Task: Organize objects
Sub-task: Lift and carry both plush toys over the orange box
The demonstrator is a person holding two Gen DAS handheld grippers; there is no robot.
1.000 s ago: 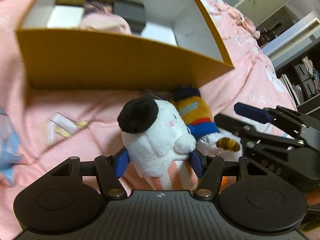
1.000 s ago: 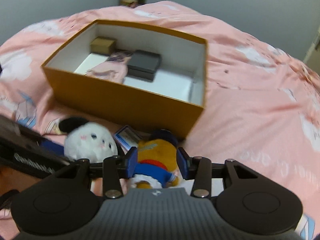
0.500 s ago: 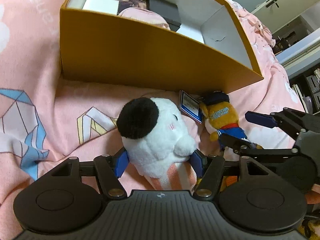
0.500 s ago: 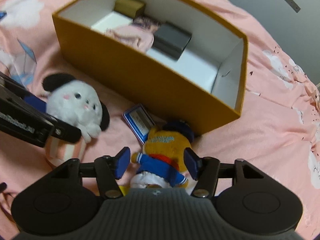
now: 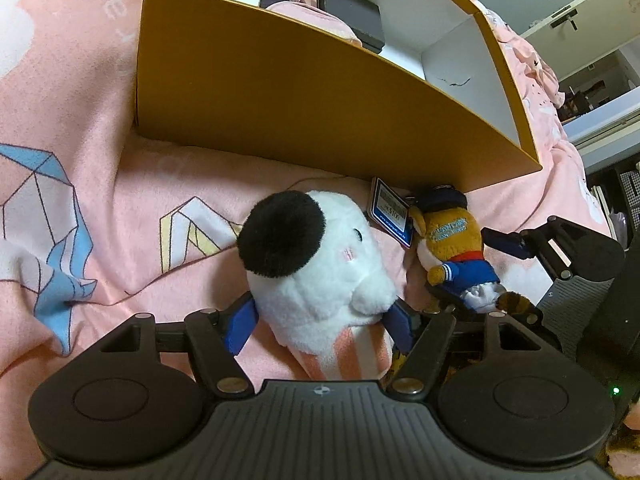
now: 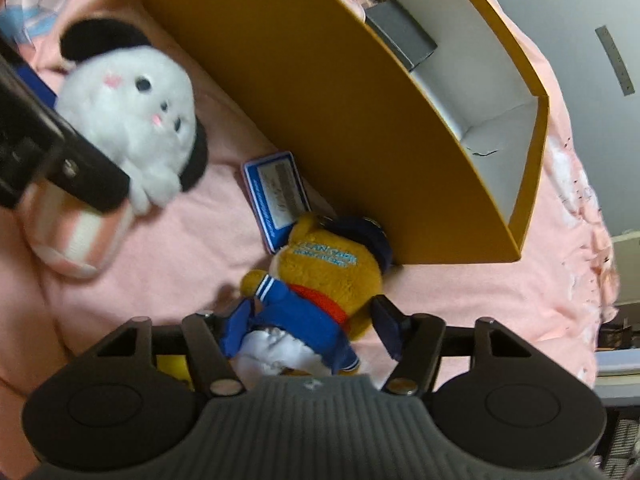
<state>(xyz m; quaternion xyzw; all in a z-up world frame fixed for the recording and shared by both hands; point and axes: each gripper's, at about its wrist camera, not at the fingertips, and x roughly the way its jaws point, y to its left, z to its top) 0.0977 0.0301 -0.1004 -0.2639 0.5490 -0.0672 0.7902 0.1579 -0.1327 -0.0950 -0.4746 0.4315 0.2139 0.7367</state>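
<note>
Left wrist view: my left hand-held gripper (image 5: 320, 322) has its blue pads pressed into the lower body of the white plush toy (image 5: 316, 264), so I read it as gripping the toy. The toy lies on the pink bedspread (image 5: 80, 128), just near of the orange cardboard box (image 5: 304, 108). I judge it light, soft and compressible; the pads sink in, and the waist above the pink-striped base is the sound place to hold. It is white with black round ears and pink cheek marks.

Right wrist view: my right hand-held gripper (image 6: 308, 328) straddles the lower body of the brown plush bear (image 6: 324, 280), pads at either side of its blue jacket. Whether they press in or merely bracket it, I cannot tell. The bear lies beside the box's near right corner, its navy cap touching the wall, a blue swing tag (image 6: 278, 200) beside its head. I judge it equally light and soft; grip the torso, not the tag. The box (image 6: 360, 120) already holds a dark case (image 6: 404, 44).
</note>
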